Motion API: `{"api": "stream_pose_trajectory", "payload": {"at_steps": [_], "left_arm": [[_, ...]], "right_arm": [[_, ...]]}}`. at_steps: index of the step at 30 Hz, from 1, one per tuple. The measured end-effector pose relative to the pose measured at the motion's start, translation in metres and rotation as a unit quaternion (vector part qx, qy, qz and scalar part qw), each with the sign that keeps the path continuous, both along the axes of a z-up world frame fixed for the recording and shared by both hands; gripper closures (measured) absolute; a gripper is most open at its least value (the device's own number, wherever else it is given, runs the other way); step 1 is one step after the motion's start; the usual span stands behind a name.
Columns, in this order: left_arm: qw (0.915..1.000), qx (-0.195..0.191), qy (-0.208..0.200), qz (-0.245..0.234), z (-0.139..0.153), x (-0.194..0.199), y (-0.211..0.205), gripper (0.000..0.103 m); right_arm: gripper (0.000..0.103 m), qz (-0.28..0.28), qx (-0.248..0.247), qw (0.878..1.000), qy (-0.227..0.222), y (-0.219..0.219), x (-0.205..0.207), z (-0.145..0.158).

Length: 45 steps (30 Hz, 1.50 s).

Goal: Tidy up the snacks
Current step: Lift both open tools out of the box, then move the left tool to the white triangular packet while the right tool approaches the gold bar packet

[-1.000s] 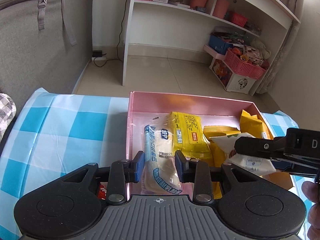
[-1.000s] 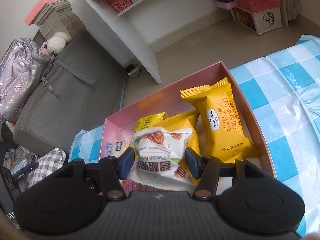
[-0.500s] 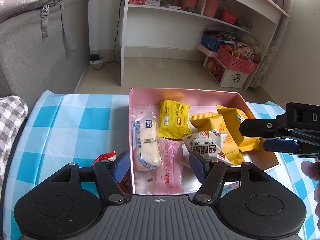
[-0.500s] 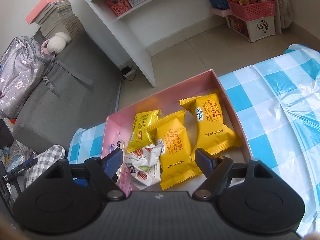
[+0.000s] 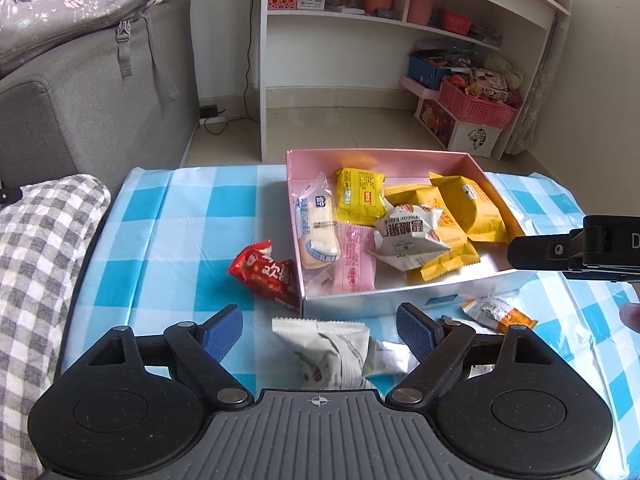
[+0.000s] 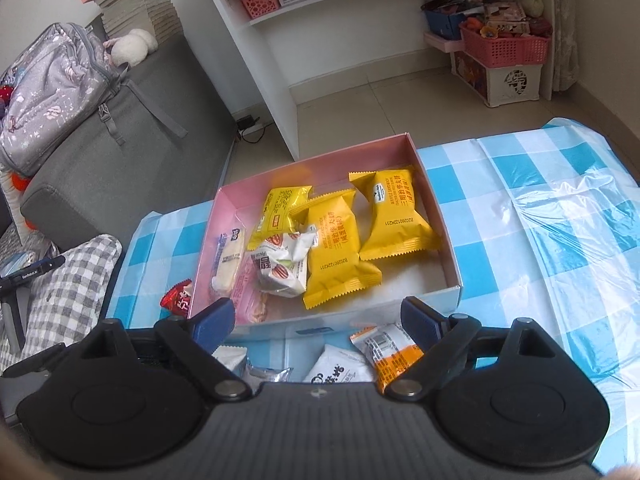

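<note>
Both drops made, left gripper [image 5: 320, 330] and right gripper [image 6: 318, 320] just opening, empty; next grab probably the white packet [image 5: 328, 354] at six o'clock of the box [image 5: 400, 302].

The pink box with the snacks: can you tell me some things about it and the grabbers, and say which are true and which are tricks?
1. The pink box has yellow packets in it. True: several lie inside, such as the yellow packet by its right wall.
2. The red snack packet is inside the box. False: it lies on the checked cloth, against the box's left side.
3. The left gripper is squeezing a snack. False: its jaws have just been opening and stand wide, with nothing pinched.
4. The right gripper is open. True.
5. The white pecan packet lies in the box. True.
</note>
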<state>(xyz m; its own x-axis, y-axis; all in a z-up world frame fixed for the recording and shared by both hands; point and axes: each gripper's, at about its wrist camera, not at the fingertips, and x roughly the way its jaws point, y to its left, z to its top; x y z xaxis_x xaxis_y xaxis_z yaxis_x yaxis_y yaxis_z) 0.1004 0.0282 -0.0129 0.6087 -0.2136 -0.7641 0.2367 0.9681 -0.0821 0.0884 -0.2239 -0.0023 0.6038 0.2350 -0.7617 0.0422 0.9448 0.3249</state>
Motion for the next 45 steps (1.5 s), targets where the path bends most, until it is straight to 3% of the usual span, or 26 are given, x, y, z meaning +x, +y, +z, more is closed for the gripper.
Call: {"api": "stream_pose_trajectory", "payload": {"at_steps": [7, 13, 22, 33, 39, 45], "left_arm": [[0.9999, -0.009, -0.006, 0.007, -0.006, -0.026, 0.019, 0.010], [1.0000, -0.003, -0.007, -0.004, -0.011, -0.034, 0.023, 0.010], [0.9998, -0.003, 0.014, 0.010, -0.015, -0.039, 0.024, 0.010], [0.9995, -0.031, 0.003, -0.010, -0.033, -0.043, 0.012, 0.010], [0.9994, -0.030, 0.012, -0.009, -0.045, -0.042, 0.006, 0.010], [0.9995, -0.018, -0.009, -0.025, -0.048, -0.044, -0.006, 0.010]], "right_arm": [[0.009, 0.005, -0.006, 1.000, 0.008, -0.002, -0.020, -0.006], [0.009, 0.019, -0.031, 0.998, 0.044, 0.004, -0.028, -0.020], [0.009, 0.036, -0.047, 0.996, 0.060, 0.005, -0.035, -0.027], [0.008, 0.032, -0.060, 0.996, 0.052, -0.006, -0.027, -0.043], [0.008, 0.057, -0.079, 0.994, 0.040, -0.011, -0.025, -0.050], [0.008, 0.070, -0.081, 0.994, 0.034, -0.025, -0.025, -0.058]]}}
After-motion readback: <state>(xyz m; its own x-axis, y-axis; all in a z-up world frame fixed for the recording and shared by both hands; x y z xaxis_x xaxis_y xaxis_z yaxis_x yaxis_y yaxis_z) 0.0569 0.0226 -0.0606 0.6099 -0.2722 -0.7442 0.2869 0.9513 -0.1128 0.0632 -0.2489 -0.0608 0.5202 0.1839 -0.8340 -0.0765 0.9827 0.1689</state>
